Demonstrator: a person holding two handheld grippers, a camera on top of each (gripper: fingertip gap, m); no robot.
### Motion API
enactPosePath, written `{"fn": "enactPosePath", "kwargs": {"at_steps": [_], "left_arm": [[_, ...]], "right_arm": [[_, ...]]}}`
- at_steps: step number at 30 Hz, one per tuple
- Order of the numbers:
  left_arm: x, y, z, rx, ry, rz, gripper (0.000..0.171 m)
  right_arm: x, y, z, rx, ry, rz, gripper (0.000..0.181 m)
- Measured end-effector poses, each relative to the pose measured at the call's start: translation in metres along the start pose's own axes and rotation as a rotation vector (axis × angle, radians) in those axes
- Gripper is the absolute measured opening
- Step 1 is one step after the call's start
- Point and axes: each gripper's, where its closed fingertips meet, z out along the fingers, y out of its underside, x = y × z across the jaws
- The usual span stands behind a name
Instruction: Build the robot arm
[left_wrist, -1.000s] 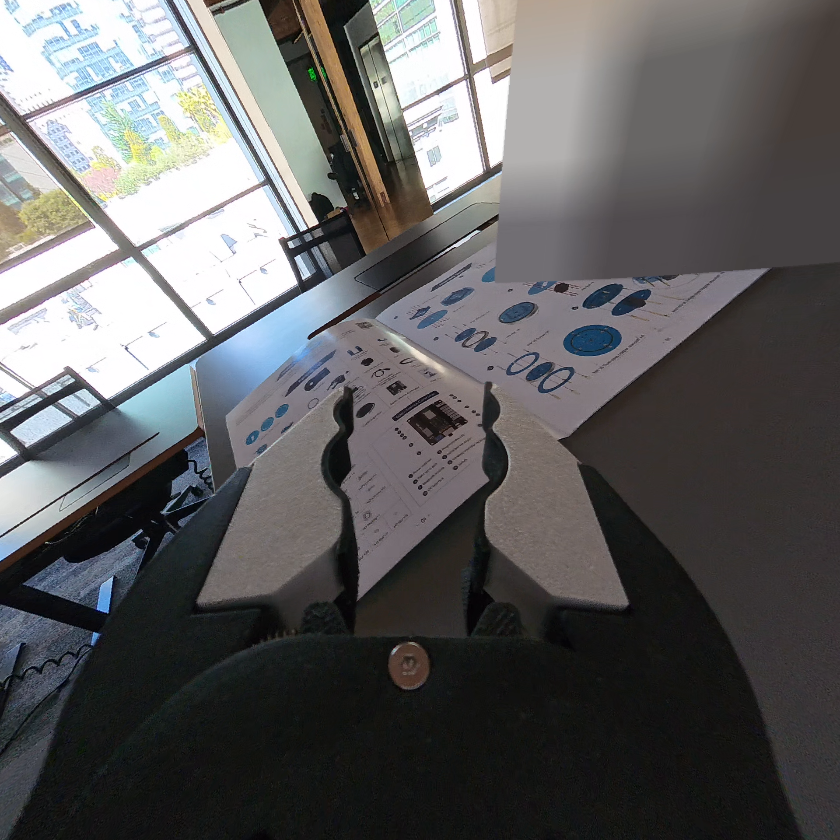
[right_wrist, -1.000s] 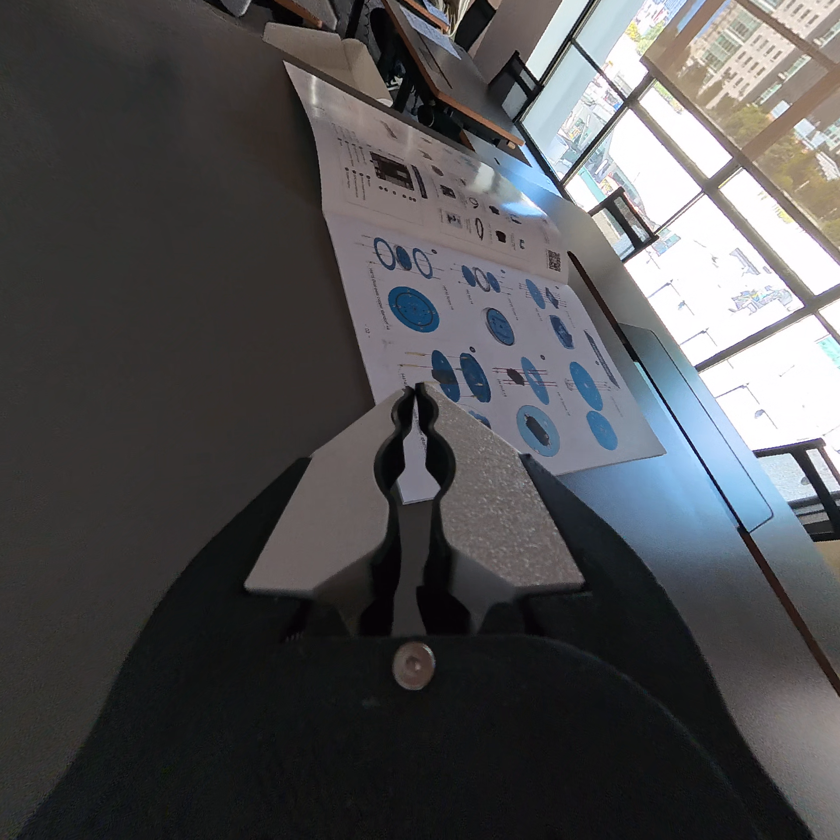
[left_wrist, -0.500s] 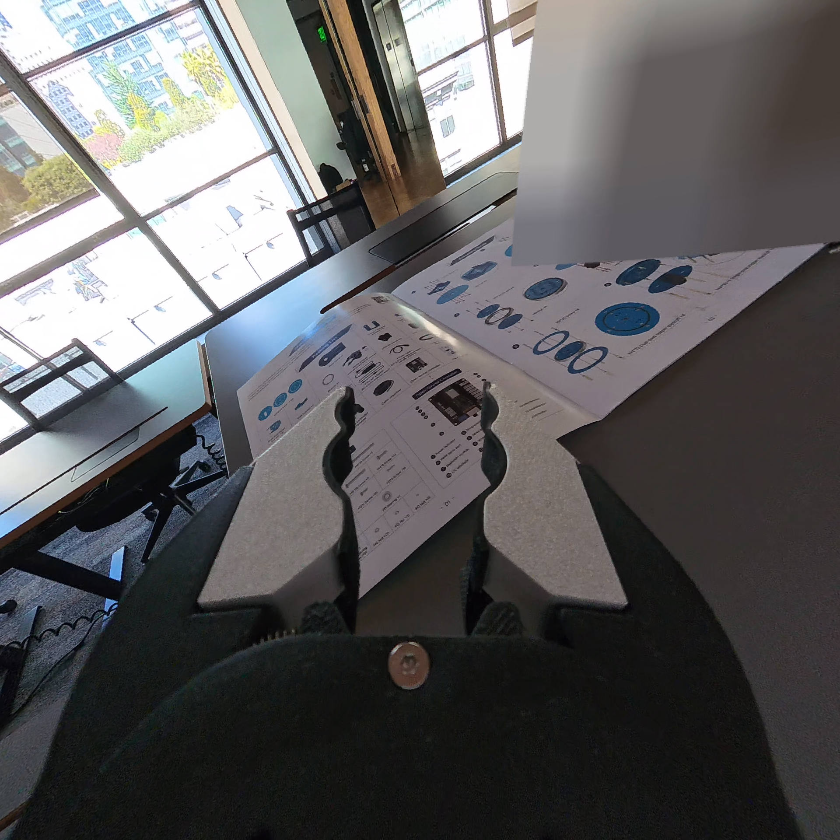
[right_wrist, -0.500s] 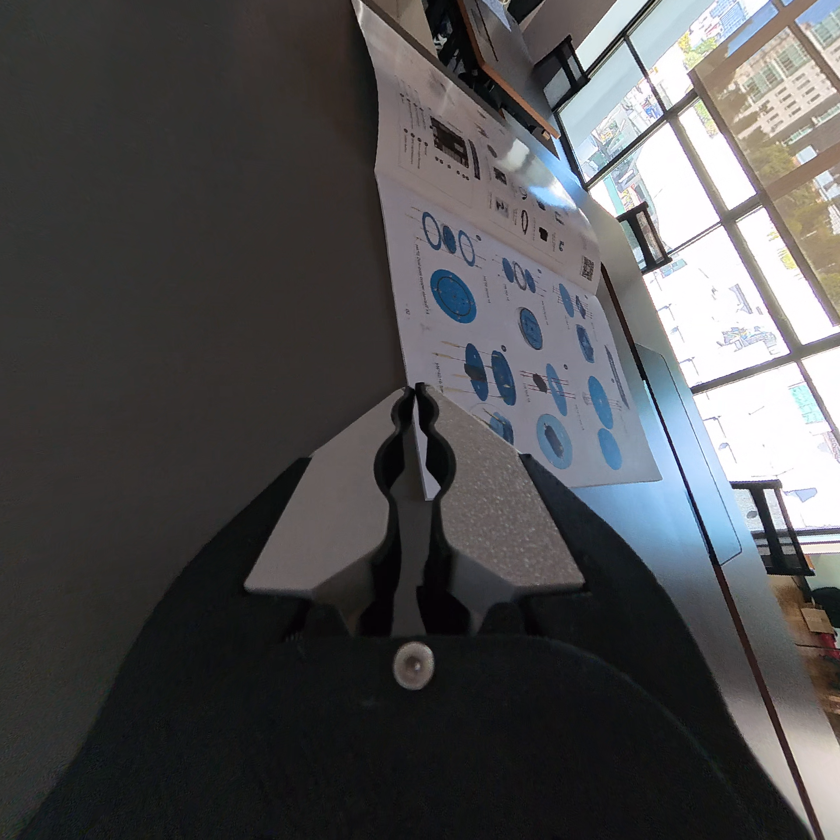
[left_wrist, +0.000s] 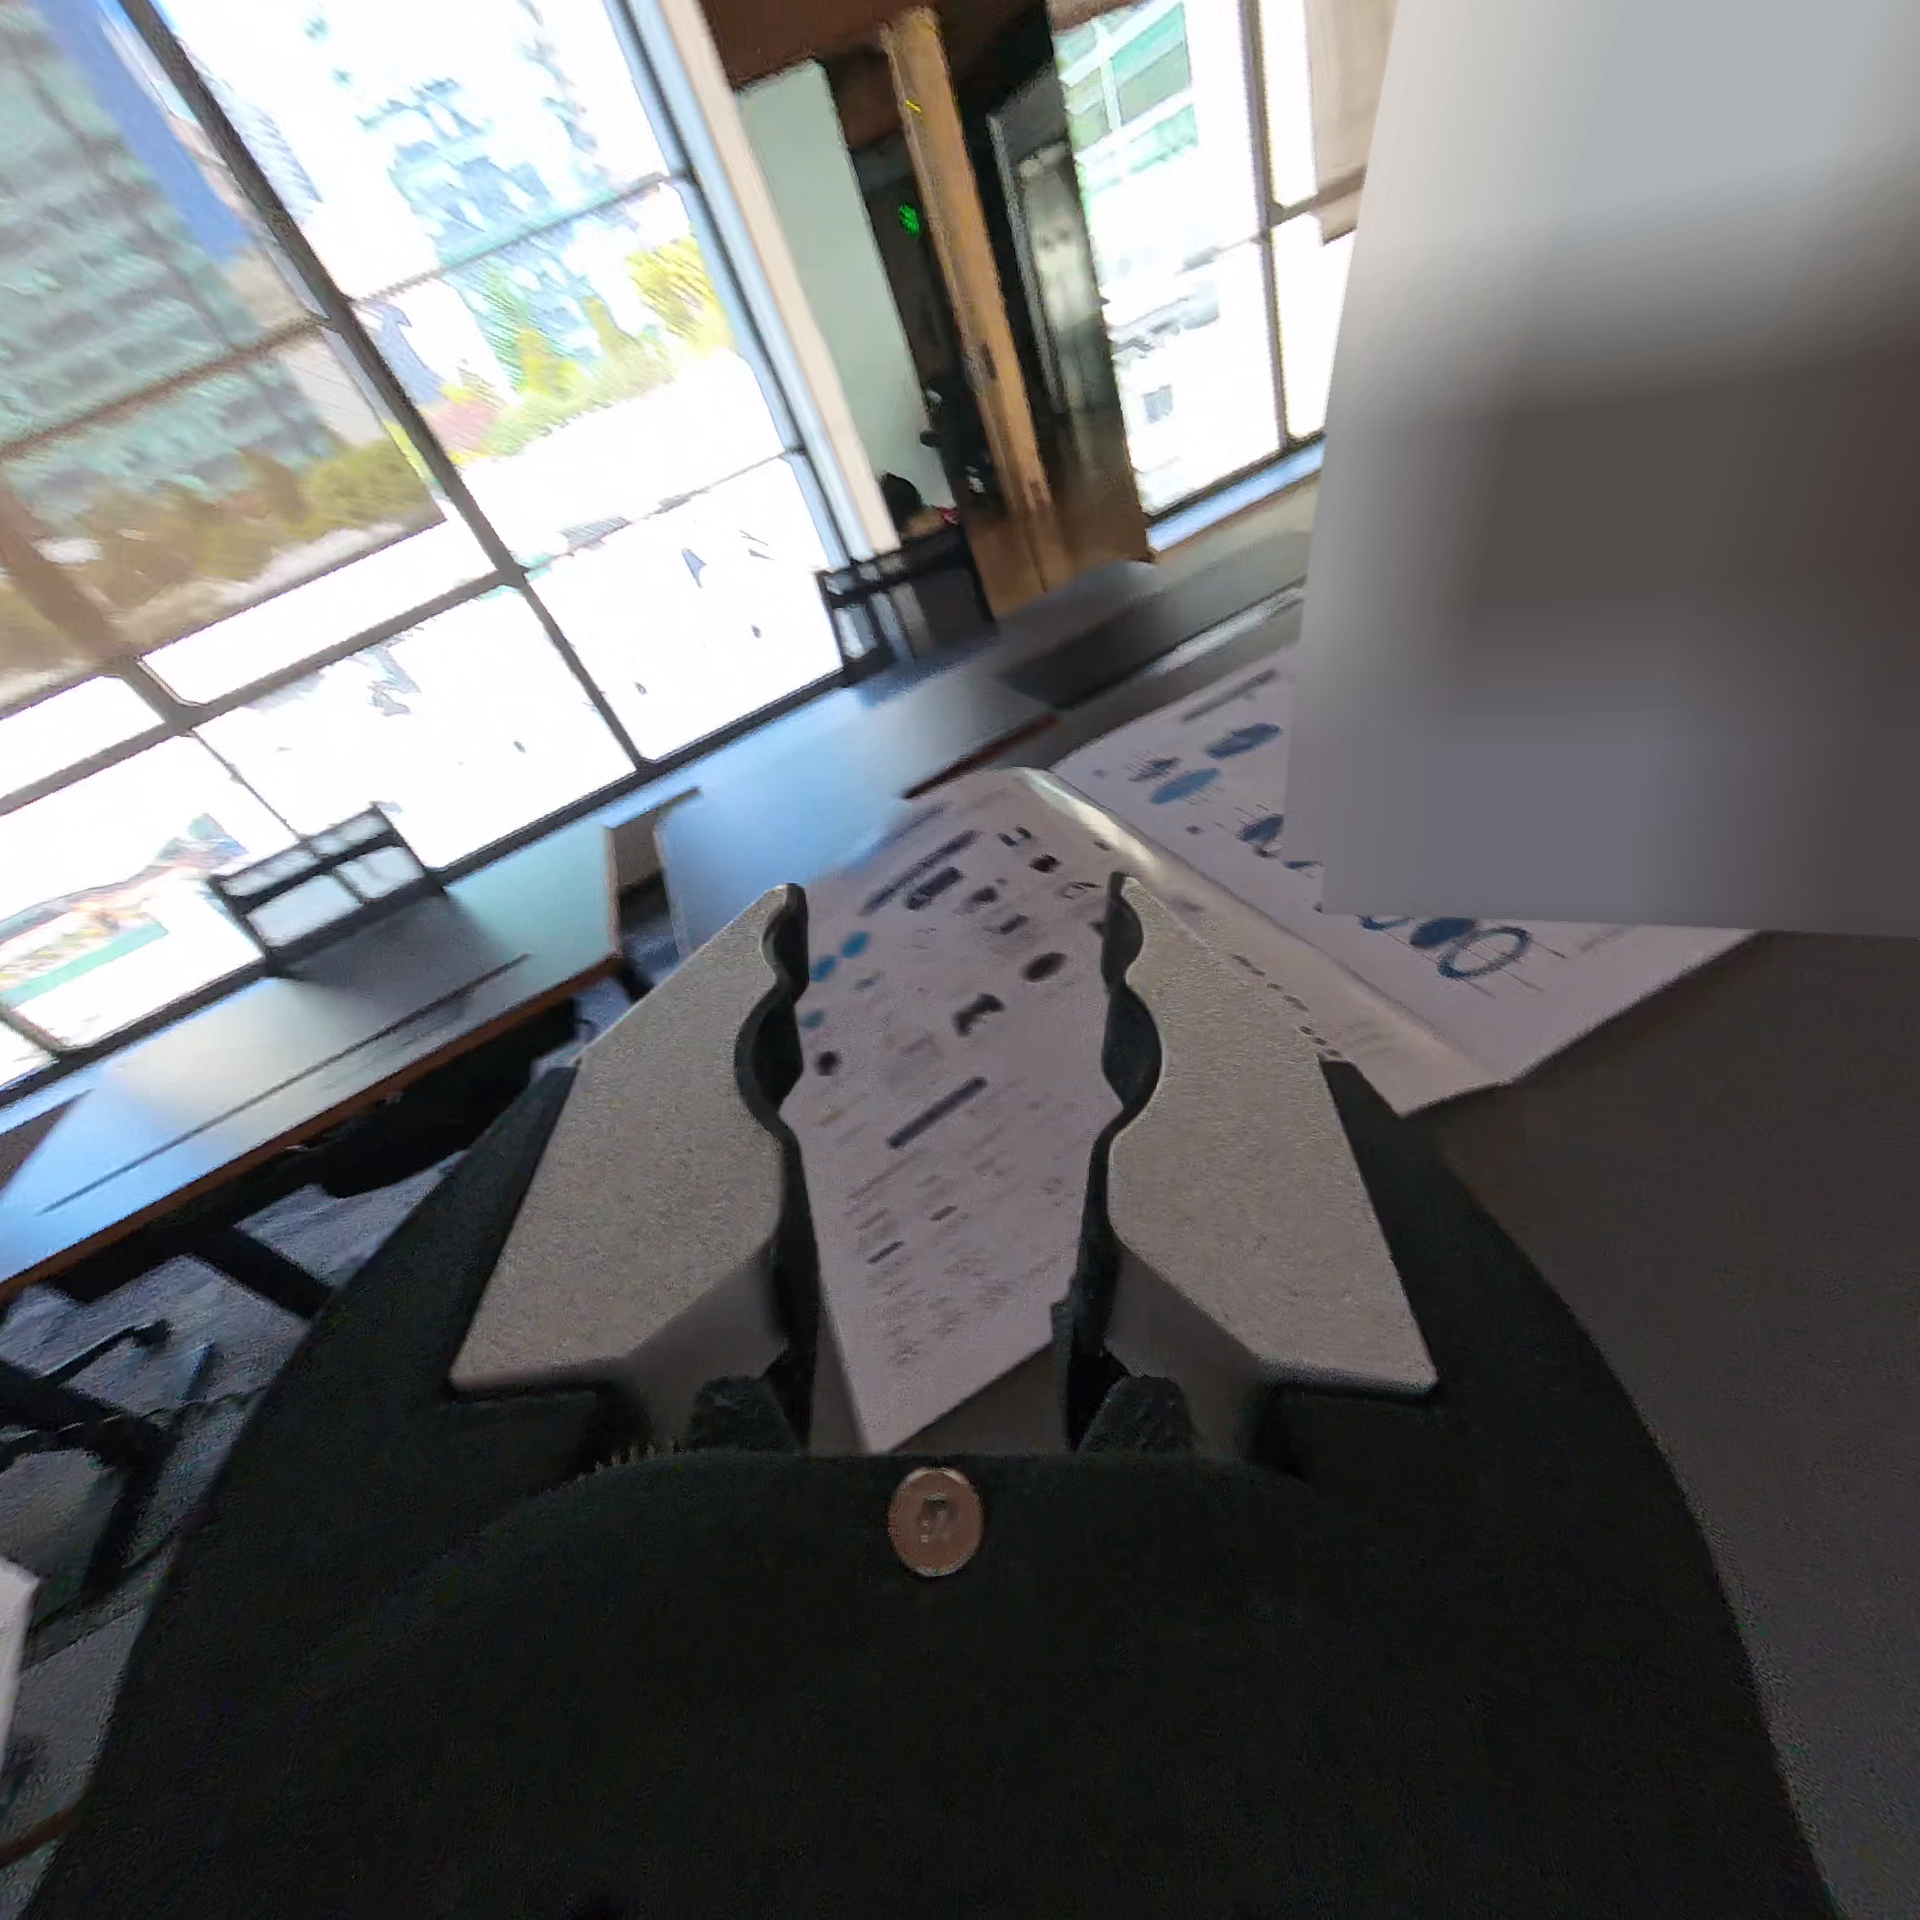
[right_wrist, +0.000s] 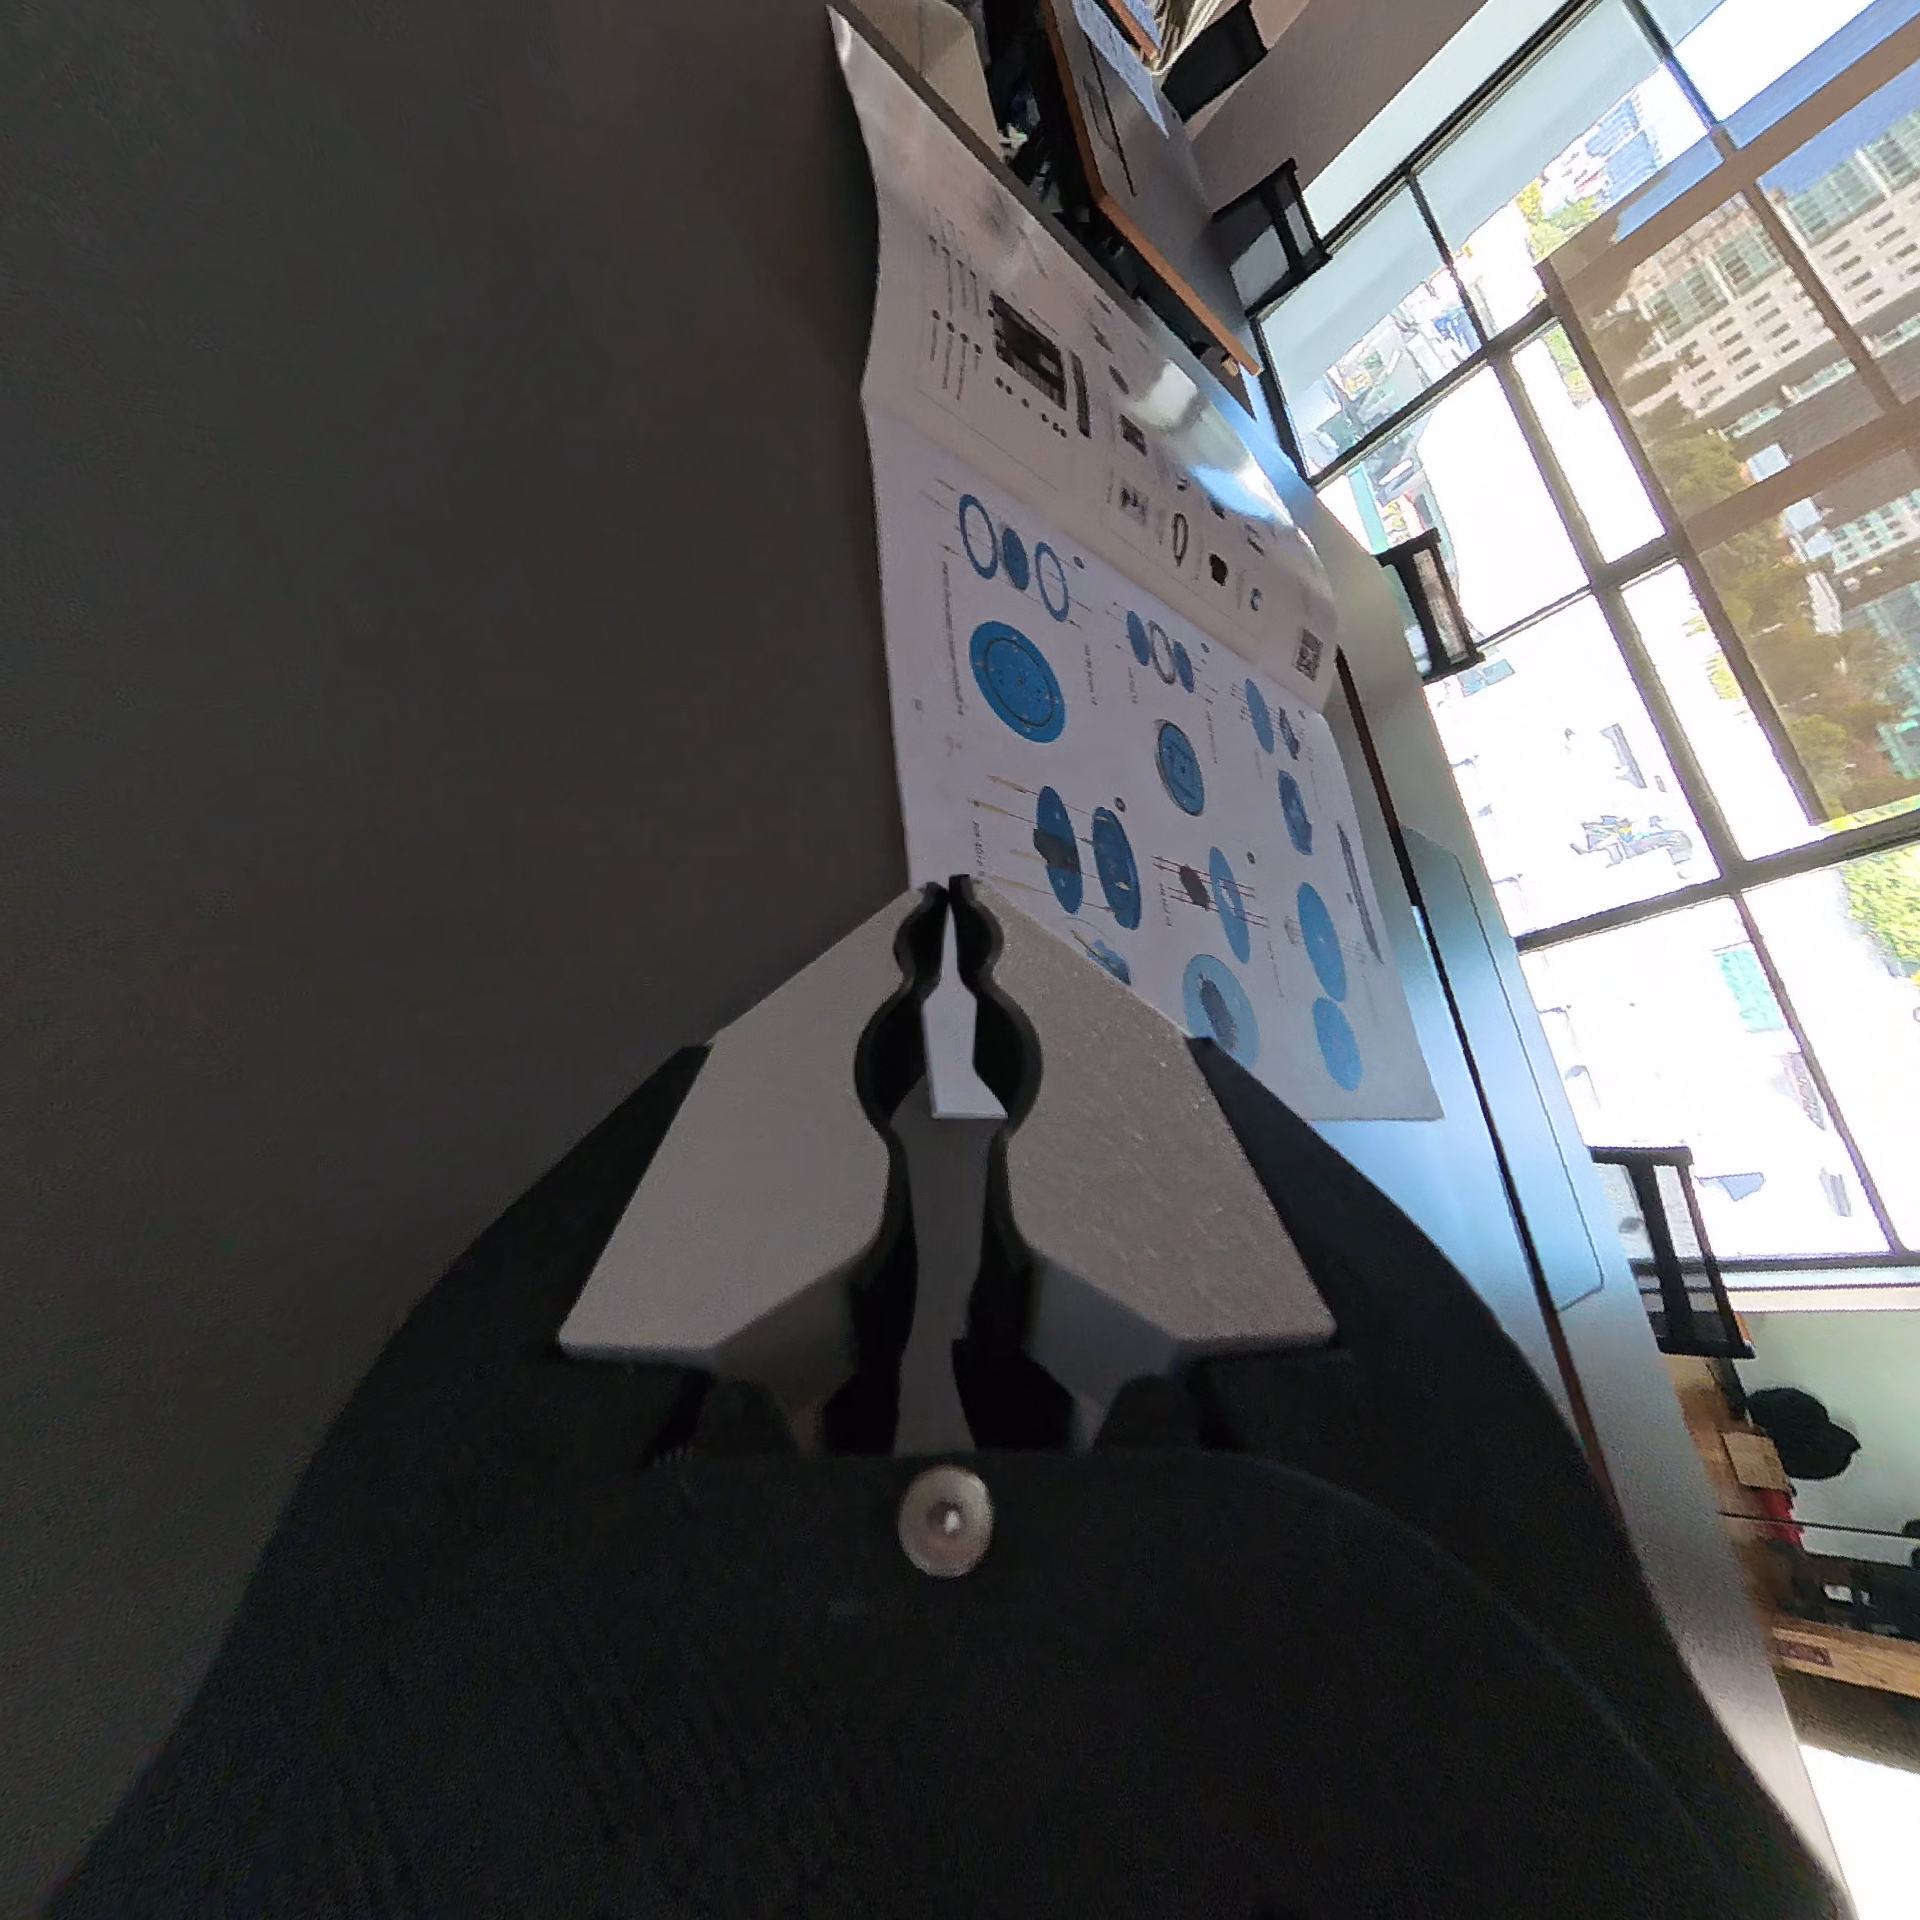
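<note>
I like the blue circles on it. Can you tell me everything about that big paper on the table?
The paper is a large white printed sheet, glossy-looking, with a fold across it. One half shows blue discs and rings, the other small dark drawings. It lies spread on the dark grey table, one half rising at the fold. The right tongs are shut on its near corner. The left tongs are open with its other end between their fingers.

No writing can be made out. A printed sheet (right_wrist: 1122, 727) bearing blue and black diagrams, small lines of print and a square code is spread on the table (right_wrist: 416, 623); its print is too small and blurred to be read. A green lit sign (left_wrist: 911, 220) is seen far off, unreadable.
</note>
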Motion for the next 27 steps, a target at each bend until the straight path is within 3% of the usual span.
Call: {"fn": "enactPosePath", "kwargs": {"at_steps": [3,6,9,11,16,19,23,25,27], "left_arm": [[-0.071,-0.017,-0.062,0.06,-0.249,-0.072,0.053],[-0.131,-0.002,-0.158,0.033,-0.458,-0.043,0.048],[-0.18,0.04,-0.264,-0.084,-0.64,-0.046,0.052],[-0.196,0.076,-0.328,-0.144,-0.698,-0.124,0.054],[-0.234,0.159,-0.469,-0.278,-0.786,-0.205,0.057],[-0.261,0.192,-0.532,-0.275,-0.737,-0.236,0.057],[-0.296,0.242,-0.611,-0.398,-0.718,-0.253,0.057],[-0.312,0.259,-0.639,-0.408,-0.736,-0.257,0.057],[-0.326,0.278,-0.657,-0.408,-0.729,-0.269,0.056]], "right_arm": [[0.027,0.01,-0.01,0.001,0.111,0.038,0.0],[0.053,0.01,-0.027,0.015,0.25,0.093,0.0],[0.062,-0.043,-0.041,0.107,0.368,0.078,0.0],[0.058,-0.088,-0.032,0.148,0.424,0.101,0.006],[-0.003,-0.246,0.053,0.413,0.305,0.233,0.019],[-0.055,-0.346,0.124,0.506,0.177,0.223,0.02],[-0.119,-0.477,0.215,0.721,0.009,0.317,0.023],[-0.149,-0.519,0.263,0.758,-0.112,0.405,0.028],[-0.172,-0.539,0.312,0.71,-0.174,0.484,0.037]]}}
